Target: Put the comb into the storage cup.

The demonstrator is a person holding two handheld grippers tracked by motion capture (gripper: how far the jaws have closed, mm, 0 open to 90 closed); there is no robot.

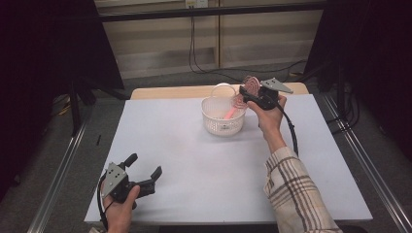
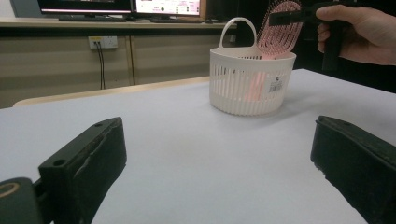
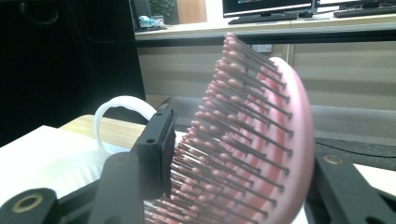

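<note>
Brush bristles (image 3: 233,140) against tool pad (image 3: 161,154)

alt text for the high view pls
The right gripper holds a pink hairbrush upright by its head, handle down inside a white slotted basket on a white table. The left gripper rests open near the table's front left corner.

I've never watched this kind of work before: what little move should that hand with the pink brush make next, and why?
Probably spread the jaws wider and lift away. The right gripper has the pink hairbrush between its jaws, with the handle already down inside the white basket, so letting go should leave the brush in the basket.
</note>
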